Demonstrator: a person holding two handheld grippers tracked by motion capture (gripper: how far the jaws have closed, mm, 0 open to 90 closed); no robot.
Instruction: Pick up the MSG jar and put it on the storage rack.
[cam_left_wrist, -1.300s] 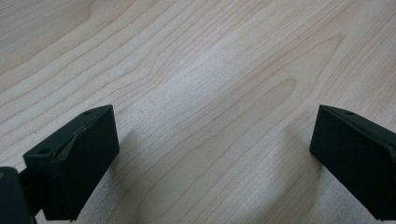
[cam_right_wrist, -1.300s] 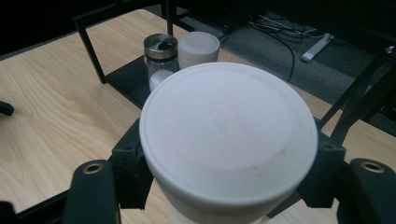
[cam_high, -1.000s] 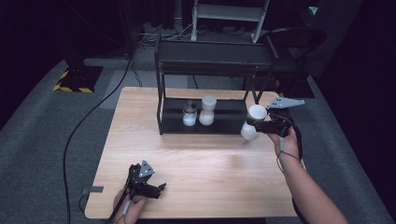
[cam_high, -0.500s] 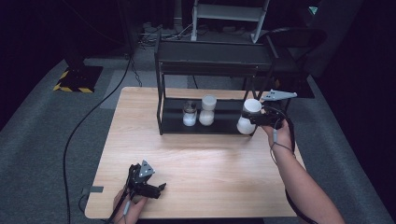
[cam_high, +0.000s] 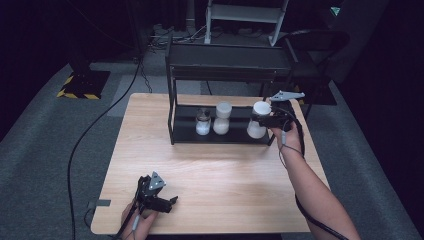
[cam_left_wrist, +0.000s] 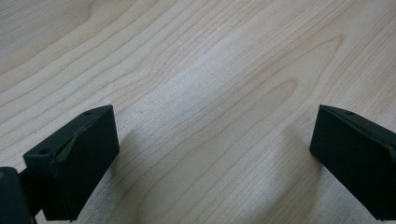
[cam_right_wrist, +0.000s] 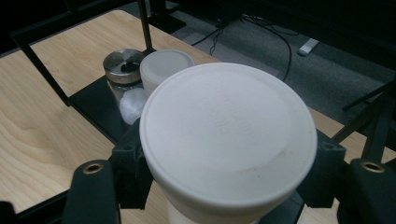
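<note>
My right gripper is shut on a white lidded jar at the right end of the black rack's lower shelf. In the right gripper view the jar's round white lid sits between the two black jaws. A second white jar and a glass jar with a metal lid stand side by side on the same shelf, left of the held one. My left gripper rests low at the table's front left, open, its jaws wide apart over bare wood.
The black two-level rack stands at the back of the wooden table. A black cable runs across the grey floor on the left. A black chair stands behind the rack's right end.
My right gripper has carried the white jar leftward and away from me, from beside the rack's right post onto the right end of the lower shelf. The left gripper has stayed put.
</note>
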